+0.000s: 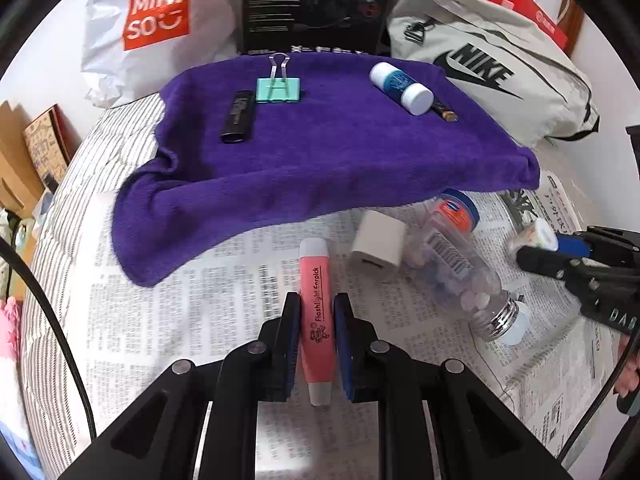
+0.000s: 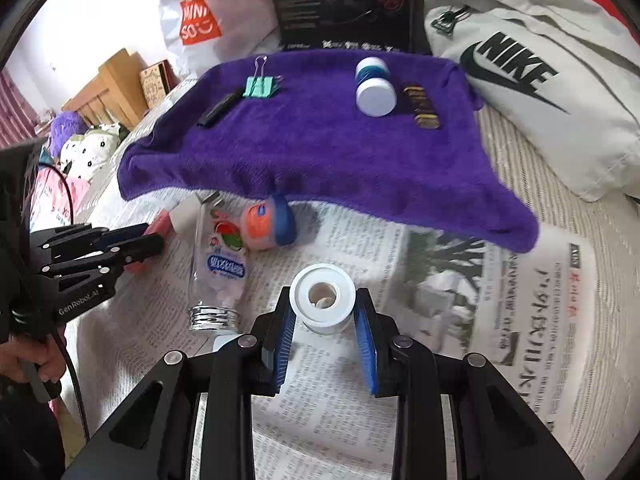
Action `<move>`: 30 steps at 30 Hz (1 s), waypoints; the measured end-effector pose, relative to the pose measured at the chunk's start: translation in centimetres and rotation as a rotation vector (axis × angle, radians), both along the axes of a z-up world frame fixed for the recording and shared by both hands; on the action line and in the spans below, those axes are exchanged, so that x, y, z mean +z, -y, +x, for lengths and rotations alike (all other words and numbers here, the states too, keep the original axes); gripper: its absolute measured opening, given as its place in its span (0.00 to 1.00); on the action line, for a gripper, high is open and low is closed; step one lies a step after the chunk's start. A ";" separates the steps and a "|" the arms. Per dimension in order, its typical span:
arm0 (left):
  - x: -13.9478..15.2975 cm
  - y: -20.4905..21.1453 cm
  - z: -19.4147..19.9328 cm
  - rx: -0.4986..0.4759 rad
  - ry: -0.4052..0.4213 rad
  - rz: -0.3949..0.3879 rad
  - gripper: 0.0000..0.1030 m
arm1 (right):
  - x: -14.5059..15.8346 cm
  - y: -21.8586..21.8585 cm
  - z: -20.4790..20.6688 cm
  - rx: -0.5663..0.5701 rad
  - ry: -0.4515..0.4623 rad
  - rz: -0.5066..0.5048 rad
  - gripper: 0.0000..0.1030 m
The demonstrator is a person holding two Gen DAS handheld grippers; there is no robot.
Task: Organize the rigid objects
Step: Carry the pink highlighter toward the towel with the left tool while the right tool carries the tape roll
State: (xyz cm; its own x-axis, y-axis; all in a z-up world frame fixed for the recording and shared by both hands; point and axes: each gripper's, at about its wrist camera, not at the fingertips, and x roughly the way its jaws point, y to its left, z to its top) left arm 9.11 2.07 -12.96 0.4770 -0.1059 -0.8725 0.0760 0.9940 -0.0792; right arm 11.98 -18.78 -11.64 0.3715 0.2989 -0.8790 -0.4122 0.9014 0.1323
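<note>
Left wrist view shows my left gripper clamped on the slim pink plastic flashlight over the newspaper, which could twist loose, while my right gripper brackets, perhaps unpinched, the round white reel.

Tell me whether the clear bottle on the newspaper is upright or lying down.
Lying down: the clear bottle rests on its side on the newspaper, capped neck toward the camera.

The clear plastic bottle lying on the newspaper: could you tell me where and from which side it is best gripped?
Grip the clear plastic bottle across its straight mid-body, coming down from above with the fingers either side of its long axis. It lies on its side on the newspaper, so the body is the widest exposed span. The white cube crowds its upper end, so stay nearer the threaded silver neck.
</note>
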 end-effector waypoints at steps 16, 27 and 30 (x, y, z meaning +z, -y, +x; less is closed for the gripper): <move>3.9 -1.8 0.8 0.007 0.050 -0.007 0.16 | 3.0 1.8 2.4 -0.015 0.048 0.029 0.28; 5.7 -2.1 3.8 -0.009 0.078 0.021 0.16 | 3.5 1.3 5.9 -0.008 0.056 0.033 0.28; 5.8 -2.4 5.1 -0.007 0.077 0.026 0.16 | 3.3 1.2 7.2 -0.013 0.056 0.024 0.28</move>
State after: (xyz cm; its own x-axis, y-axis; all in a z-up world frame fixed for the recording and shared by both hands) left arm 14.21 4.42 -7.17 0.5418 -0.0873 -0.8360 0.0878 0.9950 -0.0471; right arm 19.16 -19.97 -8.35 0.4241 0.3142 -0.8493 -0.4079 0.9036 0.1306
